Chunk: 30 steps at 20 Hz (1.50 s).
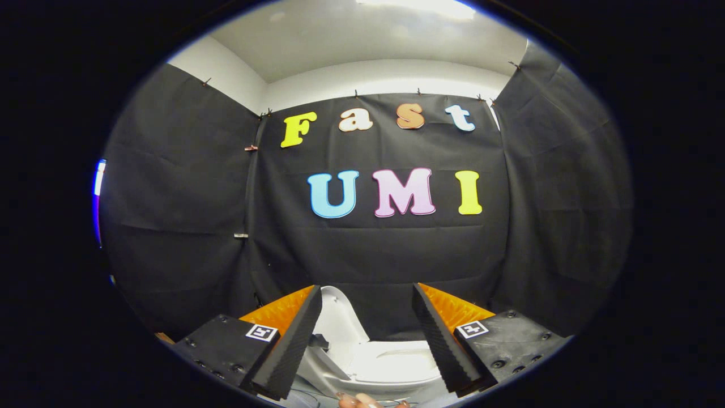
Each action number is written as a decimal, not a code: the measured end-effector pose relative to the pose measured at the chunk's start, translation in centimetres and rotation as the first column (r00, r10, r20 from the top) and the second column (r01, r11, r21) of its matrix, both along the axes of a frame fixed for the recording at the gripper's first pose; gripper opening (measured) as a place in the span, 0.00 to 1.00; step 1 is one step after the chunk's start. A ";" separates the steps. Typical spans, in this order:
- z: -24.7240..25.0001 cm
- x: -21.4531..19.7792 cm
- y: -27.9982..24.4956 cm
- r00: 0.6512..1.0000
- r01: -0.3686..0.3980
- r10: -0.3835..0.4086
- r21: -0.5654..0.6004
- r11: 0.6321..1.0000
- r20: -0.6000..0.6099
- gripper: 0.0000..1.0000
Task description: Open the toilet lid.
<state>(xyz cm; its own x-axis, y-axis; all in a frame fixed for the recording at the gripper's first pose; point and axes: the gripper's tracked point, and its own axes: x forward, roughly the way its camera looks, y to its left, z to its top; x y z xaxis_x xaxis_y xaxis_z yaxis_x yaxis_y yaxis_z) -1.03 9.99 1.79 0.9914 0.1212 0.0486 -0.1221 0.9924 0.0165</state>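
Looking forward along the gripper (367, 300), its two black ribbed fingers (289, 345) stand well apart with nothing held between them. A white toilet (391, 362) sits low in the gap, just beyond the fingertips at about 6 o'clock. Its lid (340, 320) is raised and leans toward 11 o'clock, close beside the left finger, with the pale seat lying flat to its right. Fingertips of a person's hand (362, 401) peek in at 6 o'clock, below the toilet. Black cloth wall (170, 215) hangs behind
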 end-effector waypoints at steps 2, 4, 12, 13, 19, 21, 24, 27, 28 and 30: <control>-0.2 0.0 -1.0 1.000 0.018 -0.018 -0.004 1.000 -0.005 0.99; -0.3 0.2 -1.8 1.000 0.029 -0.029 -0.005 1.000 -0.008 0.99; -0.6 0.4 -2.7 0.999 0.050 -0.050 -0.004 0.999 -0.014 0.99; -0.6 0.4 -2.7 0.999 0.051 -0.051 -0.007 0.999 -0.011 0.99; -0.6 0.3 -2.6 0.999 0.053 -0.054 -0.035 0.998 -0.007 0.99; -0.4 0.1 -2.6 0.998 0.055 -0.055 -0.031 0.998 -0.005 0.99; -0.2 0.0 -2.5 0.998 0.055 -0.055 -0.033 0.998 0.001 0.99; -0.2 -0.1 -2.4 0.998 0.056 -0.056 -0.045 0.997 0.001 0.99; -0.1 -0.2 -2.5 0.998 0.057 -0.057 -0.045 0.997 0.001 0.99; 0.1 -0.4 -2.5 0.998 0.056 -0.056 -0.042 0.998 0.006 0.99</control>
<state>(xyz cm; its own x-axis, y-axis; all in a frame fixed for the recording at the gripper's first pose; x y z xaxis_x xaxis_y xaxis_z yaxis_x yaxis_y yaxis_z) -1.42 7.54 1.89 0.9965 0.0673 0.0499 -0.0660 0.9975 -0.0263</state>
